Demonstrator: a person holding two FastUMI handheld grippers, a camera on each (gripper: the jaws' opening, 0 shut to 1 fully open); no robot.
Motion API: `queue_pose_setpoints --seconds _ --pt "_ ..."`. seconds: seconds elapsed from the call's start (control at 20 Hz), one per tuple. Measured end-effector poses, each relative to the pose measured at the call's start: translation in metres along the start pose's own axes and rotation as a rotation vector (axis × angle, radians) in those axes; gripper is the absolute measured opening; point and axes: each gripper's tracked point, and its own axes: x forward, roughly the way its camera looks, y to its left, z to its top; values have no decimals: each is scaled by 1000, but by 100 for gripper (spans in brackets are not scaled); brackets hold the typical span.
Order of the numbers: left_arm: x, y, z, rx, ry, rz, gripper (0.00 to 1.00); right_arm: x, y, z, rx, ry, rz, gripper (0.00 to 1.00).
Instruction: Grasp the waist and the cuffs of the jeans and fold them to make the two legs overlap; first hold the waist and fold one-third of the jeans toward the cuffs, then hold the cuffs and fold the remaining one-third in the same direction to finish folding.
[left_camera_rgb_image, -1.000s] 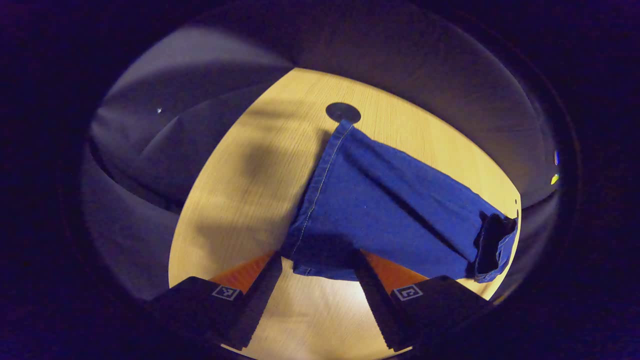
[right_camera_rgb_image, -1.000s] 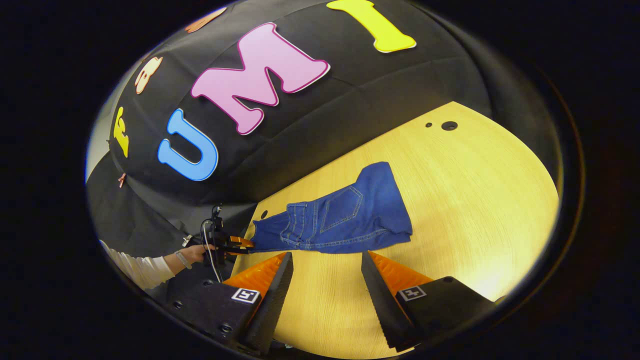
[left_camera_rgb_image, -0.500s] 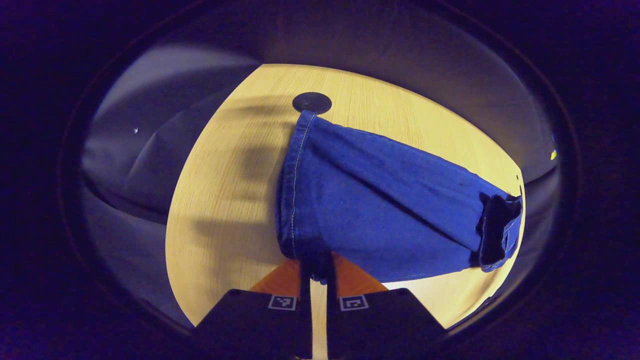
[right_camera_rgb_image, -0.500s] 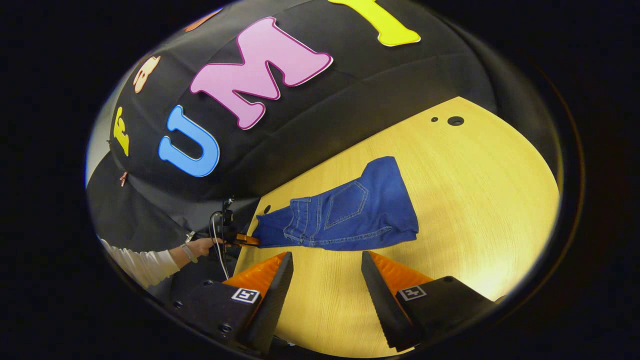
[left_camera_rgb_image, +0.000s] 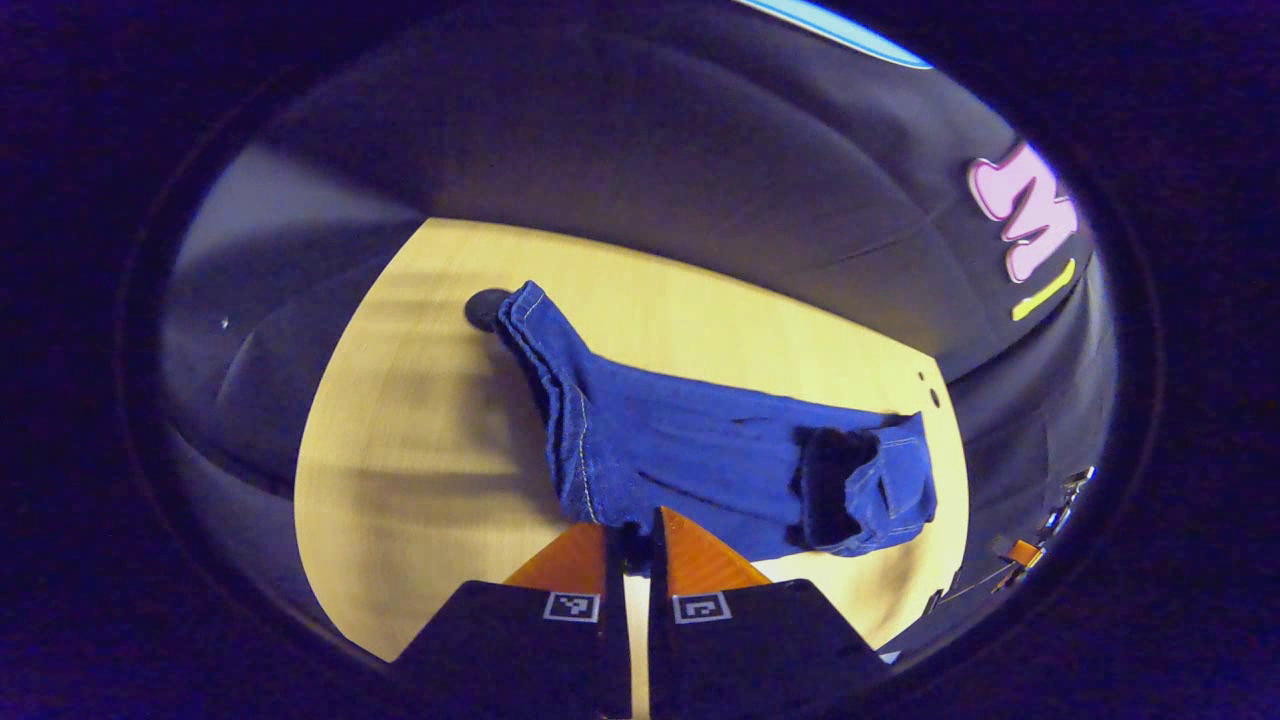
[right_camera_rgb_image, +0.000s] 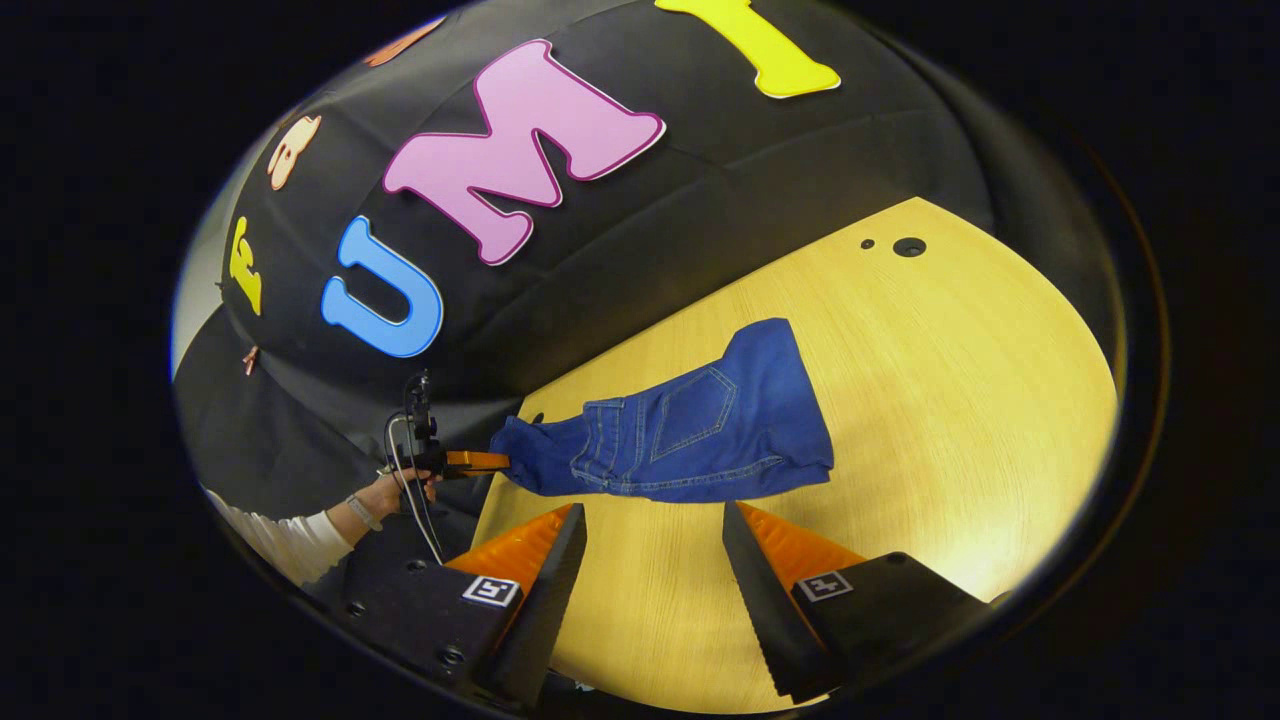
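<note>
While the blue denim jeans (right_camera_rgb_image: 690, 435) lie in the middle of the right gripper view on a pale yellow wooden table (right_camera_rgb_image: 950, 400), they already form a short, doubled bundle: a back pocket faces up and a thick folded edge sits at the bundle's right end. Judging from this, the legs are overlapped and the waist third has been turned over toward the cuffs, so the last fold, from the cuff end, looks to be the step in hand.

At the lower centre of the left gripper view, the left gripper (left_camera_rgb_image: 640, 530) is clenched on the near corner of the cuff end (left_camera_rgb_image: 600, 440), its two fingers pressed together with cloth between them. From there the denim runs up and to the right, ending in a rolled, dark-lined fold at the centre right. The same gripper shows at the left of the right gripper view, held by a person's hand (right_camera_rgb_image: 395, 490) in a white sleeve (right_camera_rgb_image: 280, 540), with the cloth's end raised a little off the table.

Across the bottom of its own view, the right gripper (right_camera_rgb_image: 650, 580) hangs released, fingers spread wide over bare table just below the jeans, touching nothing.

What appears left: carry the cuff end over the bundle, lay it flat and let go
</note>
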Motion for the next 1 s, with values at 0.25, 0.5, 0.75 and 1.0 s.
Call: queue_pose_setpoints --seconds 0.25,0.5,0.75,1.0 --pt "-30 -135 32 157 -98 -225 12 -6 -1 6 -6 -15 4 84" --pt "-16 -293 17 346 -101 -419 12 -30 -15 11 -3 -53 -17 84" --pt "85 -341 -29 442 39 -379 12 -62 -40 16 24 -107 -74 84" --pt "163 -312 -111 557 223 -102 18 -91 -74 11 2 -111 -135 84"
